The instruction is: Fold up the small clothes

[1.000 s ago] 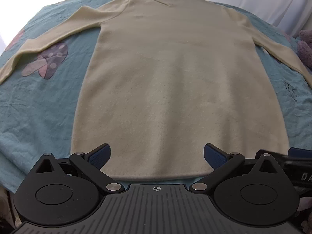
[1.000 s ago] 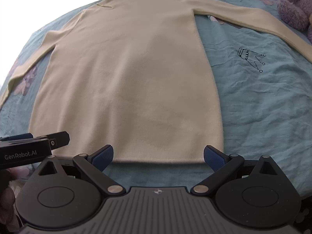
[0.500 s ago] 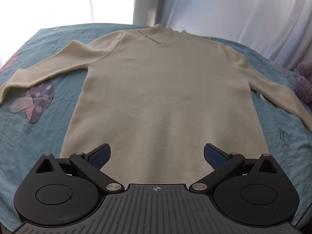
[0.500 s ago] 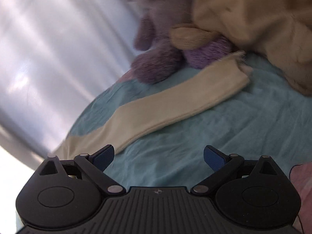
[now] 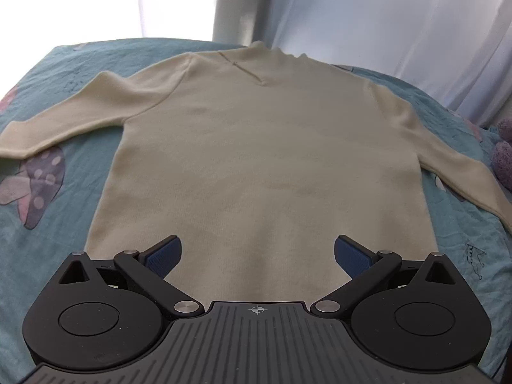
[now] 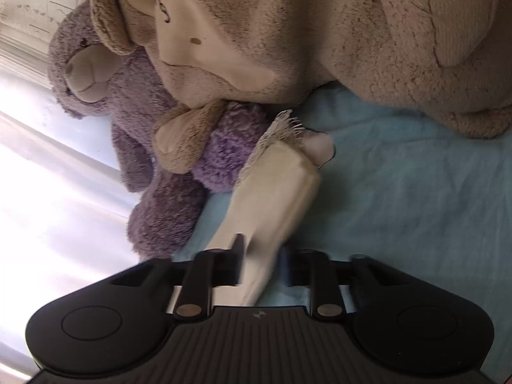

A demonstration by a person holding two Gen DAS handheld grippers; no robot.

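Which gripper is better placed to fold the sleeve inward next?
Right. The right gripper has its jaws closing around the sleeve near the cuff; the left gripper hangs open over the sweater.

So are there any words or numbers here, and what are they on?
No words or numbers can be read.
Left gripper: only a small crosshair sign on its body.
Right gripper, shut on the sleeve: a tiny logo, too small to read.
Bedsheet: a drawn crown, no letters.

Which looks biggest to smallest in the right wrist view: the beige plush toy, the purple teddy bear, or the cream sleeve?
1. Beige plush toy, partly cut off by the frame.
2. Purple teddy bear.
3. Cream sleeve, though it lies nearest the camera, so it looks larger than its true share.
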